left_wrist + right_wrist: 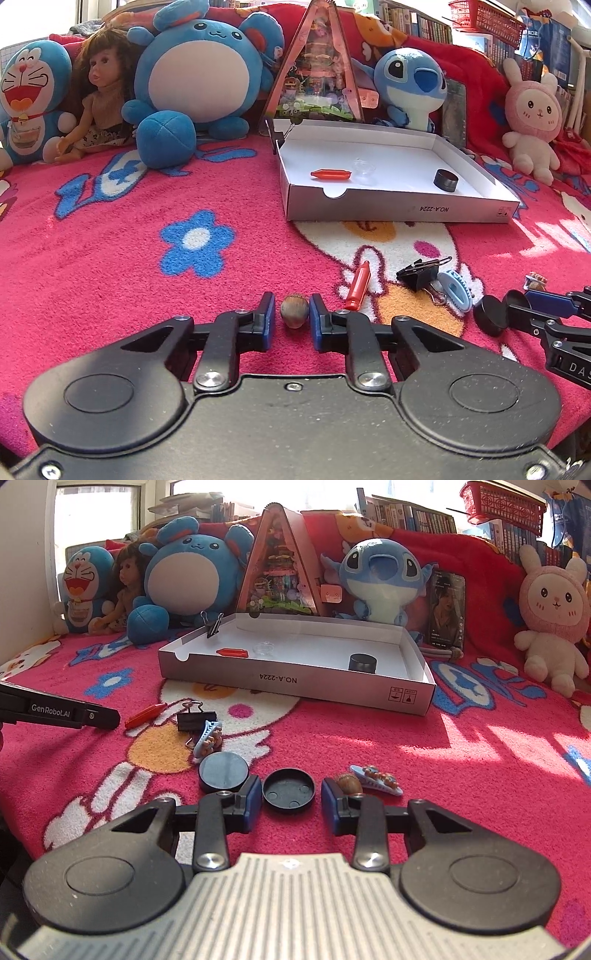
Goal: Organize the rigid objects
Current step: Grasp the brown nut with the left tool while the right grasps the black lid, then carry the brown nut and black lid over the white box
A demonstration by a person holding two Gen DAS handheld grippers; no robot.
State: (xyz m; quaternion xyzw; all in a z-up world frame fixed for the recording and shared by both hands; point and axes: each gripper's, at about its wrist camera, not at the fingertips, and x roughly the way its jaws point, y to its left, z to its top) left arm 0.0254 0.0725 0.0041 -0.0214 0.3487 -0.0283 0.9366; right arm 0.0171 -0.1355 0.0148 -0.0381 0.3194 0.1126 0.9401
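My left gripper [292,317] is open with a brown acorn [294,312] lying between its fingers on the pink blanket. My right gripper [288,797] is open around a black upturned lid [288,790]. A black puck [223,770] lies just left of it; a second acorn [349,784] and a blue hair clip [376,780] lie to its right. A red crayon [357,285], a black binder clip [419,275] and another blue hair clip [458,290] lie between the grippers. The white box [402,210] holds a red crayon [330,174], a clear dish [364,167] and a black cap [446,180].
Plush toys, a doll [101,96] and a triangular toy house [317,62] line the back. A phone [447,607] leans behind the box. A binder clip [213,624] is on the box's far left wall. A red basket [502,502] and books are at the back right.
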